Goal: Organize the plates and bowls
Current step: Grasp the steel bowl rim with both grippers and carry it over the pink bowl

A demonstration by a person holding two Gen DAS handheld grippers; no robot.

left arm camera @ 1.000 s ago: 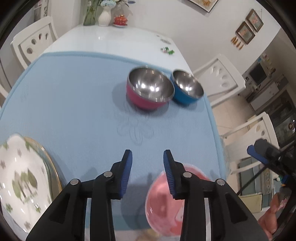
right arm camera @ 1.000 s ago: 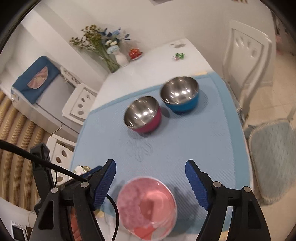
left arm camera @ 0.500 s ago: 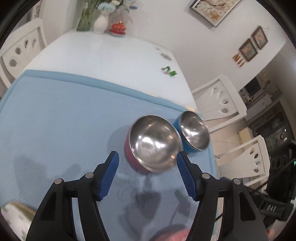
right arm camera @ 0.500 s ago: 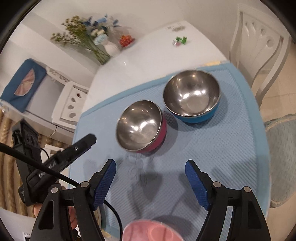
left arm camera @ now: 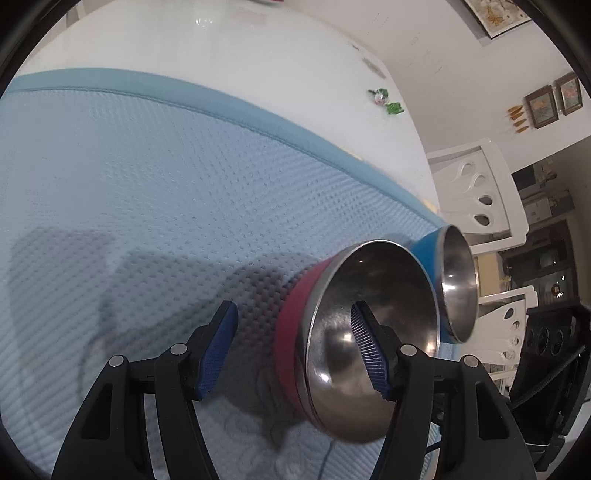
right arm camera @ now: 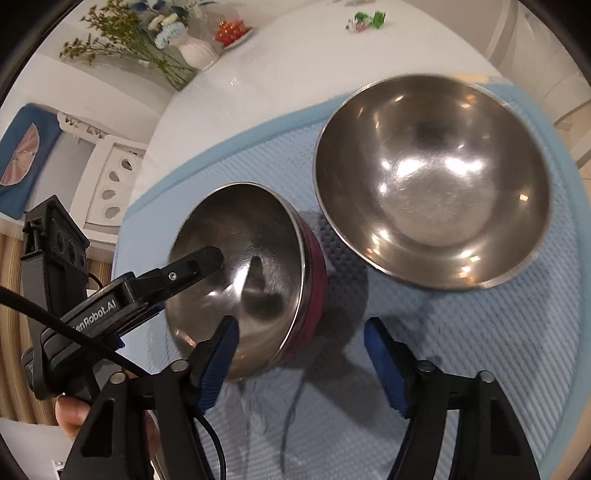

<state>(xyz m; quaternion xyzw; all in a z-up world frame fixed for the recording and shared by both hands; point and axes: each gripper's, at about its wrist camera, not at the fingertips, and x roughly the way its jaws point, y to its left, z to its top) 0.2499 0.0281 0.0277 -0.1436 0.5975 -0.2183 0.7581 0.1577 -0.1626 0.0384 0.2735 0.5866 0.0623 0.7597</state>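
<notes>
A steel bowl with a red outside (left arm camera: 354,332) (right arm camera: 251,273) sits on the blue mat (left arm camera: 147,184) (right arm camera: 480,350). A steel bowl with a blue outside (left arm camera: 452,284) (right arm camera: 432,177) stands right beside it. My left gripper (left arm camera: 295,343) is open and straddles the red bowl's near wall: one finger is inside the bowl (left arm camera: 369,347), the other outside it (left arm camera: 218,343). It also shows in the right wrist view (right arm camera: 192,266). My right gripper (right arm camera: 301,354) is open and empty, just in front of the red bowl.
The mat lies on a white table (left arm camera: 258,55) with a flower vase (right arm camera: 195,51), a small red dish (right arm camera: 232,29) and green candy wrappers (left arm camera: 386,99) (right arm camera: 365,18) at its far end. White chairs (left arm camera: 476,192) (right arm camera: 110,177) stand at both sides.
Both grippers have moved forward to the bowls. The left one opened wider and put one finger inside the red bowl. The pink plate and flowered plate have dropped out of view.
</notes>
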